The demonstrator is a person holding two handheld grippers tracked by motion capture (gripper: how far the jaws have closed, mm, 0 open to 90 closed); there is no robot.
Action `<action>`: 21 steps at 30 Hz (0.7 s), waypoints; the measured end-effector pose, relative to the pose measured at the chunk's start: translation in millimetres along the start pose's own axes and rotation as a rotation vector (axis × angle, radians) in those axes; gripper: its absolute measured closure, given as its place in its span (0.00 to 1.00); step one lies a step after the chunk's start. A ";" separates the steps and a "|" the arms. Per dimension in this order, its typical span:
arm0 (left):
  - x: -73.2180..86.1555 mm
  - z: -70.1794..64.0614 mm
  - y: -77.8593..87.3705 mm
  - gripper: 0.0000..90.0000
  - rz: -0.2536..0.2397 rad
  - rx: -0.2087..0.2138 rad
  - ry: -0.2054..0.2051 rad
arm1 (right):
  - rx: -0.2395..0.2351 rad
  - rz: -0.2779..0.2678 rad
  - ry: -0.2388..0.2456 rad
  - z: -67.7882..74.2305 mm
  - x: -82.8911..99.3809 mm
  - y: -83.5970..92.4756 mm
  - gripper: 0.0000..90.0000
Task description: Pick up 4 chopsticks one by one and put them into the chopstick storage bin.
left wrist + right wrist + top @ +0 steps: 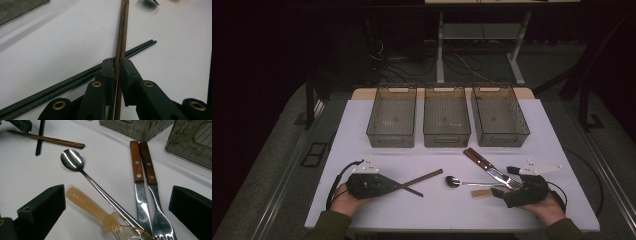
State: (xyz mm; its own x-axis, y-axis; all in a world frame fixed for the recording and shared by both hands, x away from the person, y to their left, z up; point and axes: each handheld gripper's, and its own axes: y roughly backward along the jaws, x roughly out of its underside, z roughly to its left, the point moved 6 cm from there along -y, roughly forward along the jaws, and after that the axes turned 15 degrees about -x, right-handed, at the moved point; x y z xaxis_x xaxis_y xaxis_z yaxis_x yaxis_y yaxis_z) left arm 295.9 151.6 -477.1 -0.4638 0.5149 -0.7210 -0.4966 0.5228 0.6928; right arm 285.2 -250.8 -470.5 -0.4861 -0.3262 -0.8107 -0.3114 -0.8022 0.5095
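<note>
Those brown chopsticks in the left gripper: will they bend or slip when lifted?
The brown chopsticks look like thin straight wood, so probably stiff and light. The left gripper pinches them near one end, so the long free part may droop or swivel. Two loose sticks could slide apart.

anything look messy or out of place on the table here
Nothing is spilled or broken. The brown chopsticks, clamped in the left gripper, lie crossed over the black chopsticks. By the open right gripper, the spoon, knife, fork and a beige-handled utensil overlap in a loose pile. The three bins hold nothing.
</note>
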 end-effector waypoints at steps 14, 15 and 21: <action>1.4 0.2 -2.4 0.91 0.019 -0.008 -0.026 | -0.001 0.000 0.001 0.0 -0.1 0.2 0.01; 1.4 0.3 -2.4 0.91 0.020 -0.008 -0.026 | 0.000 -0.001 0.000 0.1 -0.1 0.2 0.01; 2.7 -0.3 -3.4 0.90 0.037 -0.013 -0.033 | 0.000 -0.002 0.001 0.0 -0.2 0.3 0.01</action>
State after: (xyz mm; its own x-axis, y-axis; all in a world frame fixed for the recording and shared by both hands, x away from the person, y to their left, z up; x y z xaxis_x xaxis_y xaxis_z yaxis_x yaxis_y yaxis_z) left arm 296.1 151.0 -481.4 -0.4576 0.5561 -0.6938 -0.4892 0.4942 0.7187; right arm 285.2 -251.0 -470.1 -0.4851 -0.3251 -0.8118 -0.3119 -0.8029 0.5080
